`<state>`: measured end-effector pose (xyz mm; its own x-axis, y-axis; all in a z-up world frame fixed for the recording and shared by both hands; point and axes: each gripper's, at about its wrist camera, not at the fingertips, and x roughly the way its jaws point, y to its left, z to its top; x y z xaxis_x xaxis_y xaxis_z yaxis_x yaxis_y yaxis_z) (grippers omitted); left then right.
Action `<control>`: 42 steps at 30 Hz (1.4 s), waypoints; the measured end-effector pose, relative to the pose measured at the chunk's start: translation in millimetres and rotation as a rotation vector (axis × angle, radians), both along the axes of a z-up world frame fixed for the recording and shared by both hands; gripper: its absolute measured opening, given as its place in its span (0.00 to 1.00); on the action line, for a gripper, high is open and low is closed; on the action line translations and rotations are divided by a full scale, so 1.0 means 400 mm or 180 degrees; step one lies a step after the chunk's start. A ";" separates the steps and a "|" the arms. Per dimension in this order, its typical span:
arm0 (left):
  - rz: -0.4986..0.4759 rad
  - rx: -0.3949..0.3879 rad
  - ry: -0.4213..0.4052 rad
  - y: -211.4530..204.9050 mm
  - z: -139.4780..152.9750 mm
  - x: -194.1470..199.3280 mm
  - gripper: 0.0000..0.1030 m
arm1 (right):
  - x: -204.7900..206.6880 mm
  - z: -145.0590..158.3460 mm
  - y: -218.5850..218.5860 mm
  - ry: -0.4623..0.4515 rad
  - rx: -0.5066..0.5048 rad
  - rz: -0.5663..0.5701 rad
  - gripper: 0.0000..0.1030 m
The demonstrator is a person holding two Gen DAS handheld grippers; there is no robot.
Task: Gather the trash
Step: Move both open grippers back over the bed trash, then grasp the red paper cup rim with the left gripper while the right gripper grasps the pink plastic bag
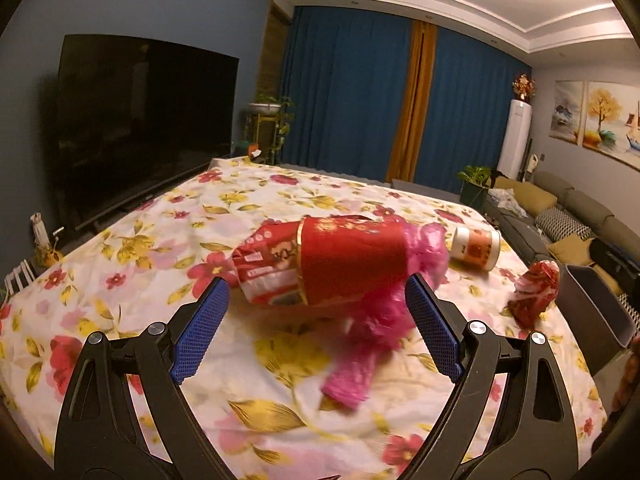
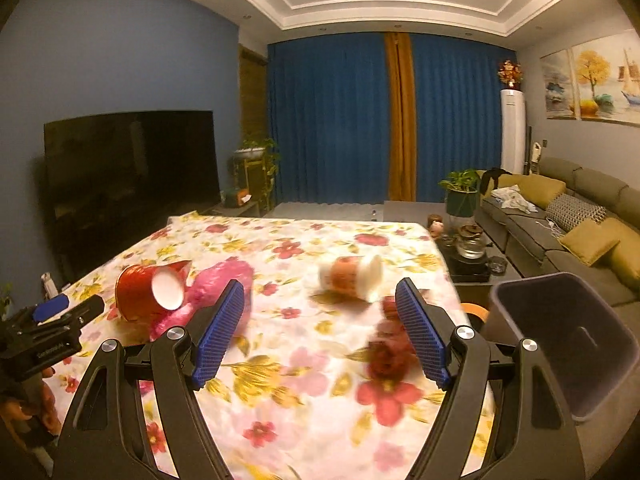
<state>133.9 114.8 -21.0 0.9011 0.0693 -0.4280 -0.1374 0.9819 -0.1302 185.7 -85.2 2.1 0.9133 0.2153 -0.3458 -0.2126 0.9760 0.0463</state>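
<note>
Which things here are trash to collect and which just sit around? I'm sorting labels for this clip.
Job: red paper cup, pink plastic bag, red snack wrapper, white cup, crumpled red wrapper, bin.
Lying about: TV, sofa, potted plant.

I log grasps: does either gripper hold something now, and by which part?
Nothing is held. The left gripper and right gripper are both open and empty.

On the table point(image 2: 304, 360) a tipped paper cup point(image 2: 148, 290) lies at the left, touching a plastic bag point(image 2: 224, 280) on its right. A jar point(image 2: 352, 278) lies farther right. The bin point(image 2: 568, 344) stands beside the table's right edge.
</note>
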 end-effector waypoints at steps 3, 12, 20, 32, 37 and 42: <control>-0.0118 -0.0111 0.0013 0.029 -0.006 0.026 0.85 | 0.024 -0.011 0.038 0.0051 -0.0018 0.0044 0.74; -0.0494 -0.0570 0.0186 0.097 -0.039 0.123 0.75 | 0.091 -0.023 0.121 0.0121 -0.0024 0.0114 0.74; -0.0817 -0.0765 0.0334 0.090 -0.065 0.172 0.50 | 0.146 -0.049 0.172 0.0253 -0.0033 0.0163 0.74; -0.1171 -0.0753 0.0349 0.056 -0.082 0.176 0.03 | 0.205 -0.081 0.209 0.0409 -0.0071 0.0217 0.74; -0.1228 -0.0683 0.0182 0.041 -0.057 0.140 0.01 | 0.228 -0.097 0.227 0.0493 -0.0065 0.0238 0.72; -0.1220 -0.0717 0.0022 0.049 -0.032 0.100 0.01 | 0.248 -0.106 0.254 0.0553 -0.0061 0.0261 0.71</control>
